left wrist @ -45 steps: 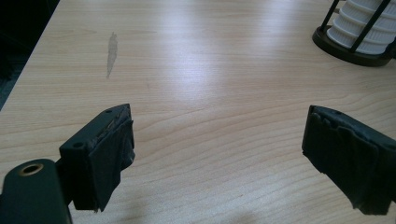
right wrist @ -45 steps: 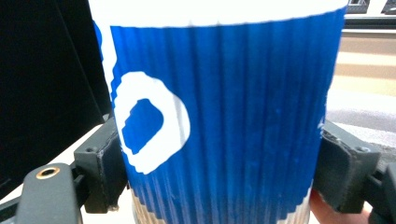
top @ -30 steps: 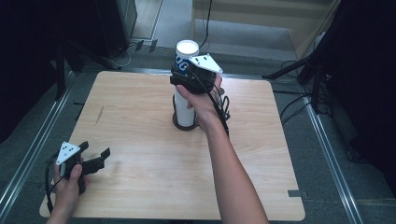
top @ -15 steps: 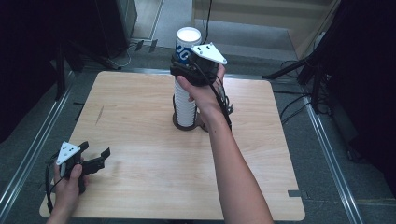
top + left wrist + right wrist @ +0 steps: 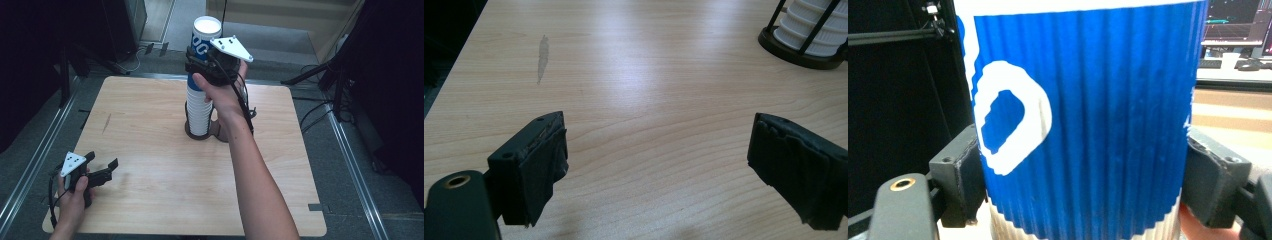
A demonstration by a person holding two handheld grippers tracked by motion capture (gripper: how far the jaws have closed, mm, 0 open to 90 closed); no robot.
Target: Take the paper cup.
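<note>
Wooden table: holder holds white cups; right gripper grips blue cup.

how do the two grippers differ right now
The right gripper is shut on the blue cup at the top of the white stack; the left gripper is open with nothing between its jaws. The right is held high above the table; the left sits low at the table's near corner. Both have black jaws.

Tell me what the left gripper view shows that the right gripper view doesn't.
Left gripper view alone: the bare wooden table with a grey smear, open black fingers, and the white cup stack in its dark holder. Right gripper view alone: fingers clamped on the ribbed blue cup, and a monitor behind. Shared: each camera's own black fingers.
</note>
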